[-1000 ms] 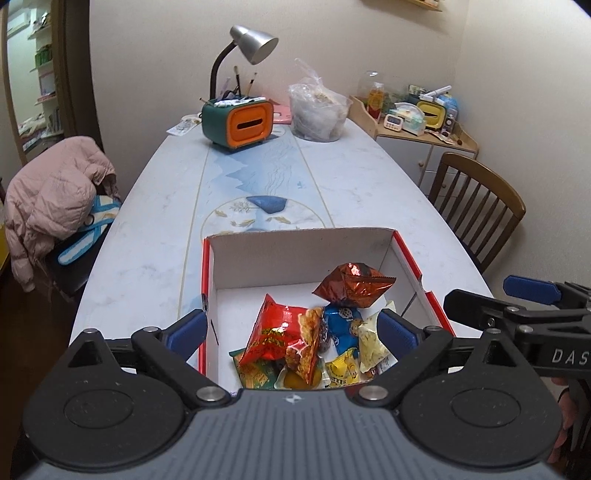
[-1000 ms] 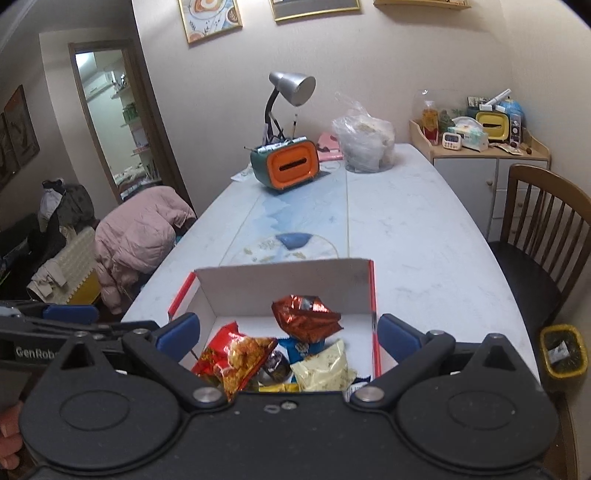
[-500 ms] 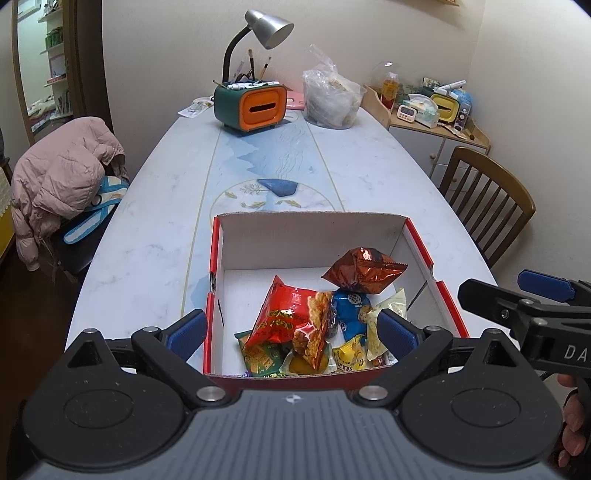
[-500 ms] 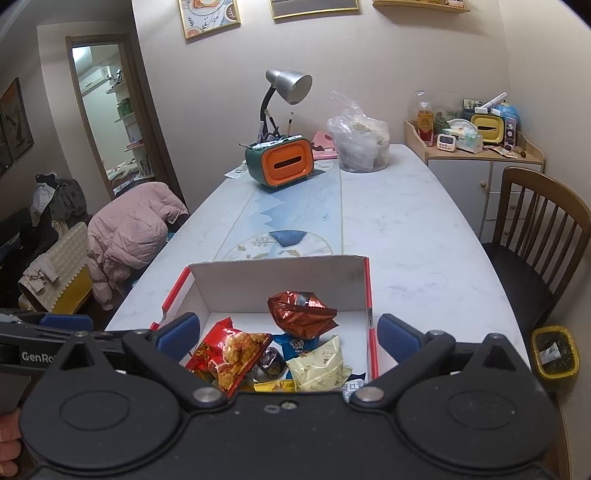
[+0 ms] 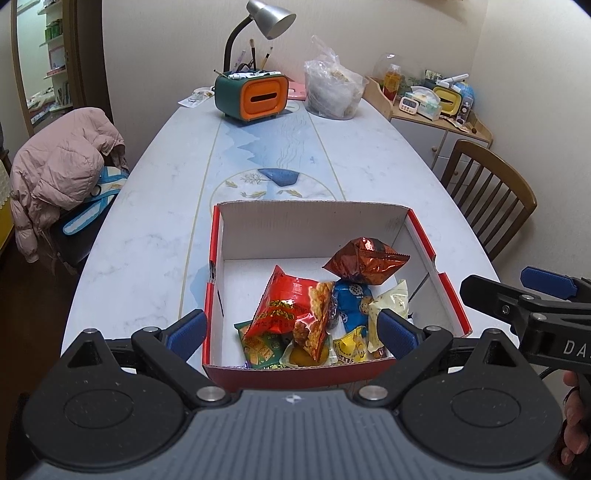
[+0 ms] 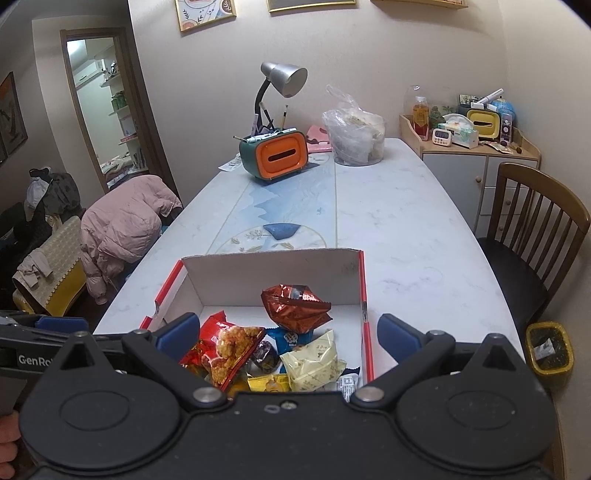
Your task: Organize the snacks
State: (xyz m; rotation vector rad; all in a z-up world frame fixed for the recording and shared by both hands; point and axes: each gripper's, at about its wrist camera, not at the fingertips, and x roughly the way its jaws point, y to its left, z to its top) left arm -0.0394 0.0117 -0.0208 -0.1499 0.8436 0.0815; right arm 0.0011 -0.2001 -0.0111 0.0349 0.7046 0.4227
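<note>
Left tool: blue-padded jaws spread wide, holding nothing, hovering above the near end of the red-edged white cardboard box. Right tool: same, jaws wide apart, empty, above the box's near right side; its fingers also show at the right edge of the left view.

Box sits on the near end of the white marble-pattern table. Snacks are piled in its near half: glossy red chip packet leaning on top, crinkled copper-brown foil packet behind it to the right, blue cookie packet under that, pale yellow pouch at the right, small yellow packets against the near wall. Far half of the box floor is bare.

Far end of table: green-and-orange tissue box, grey desk lamp, clear plastic bag.
</note>
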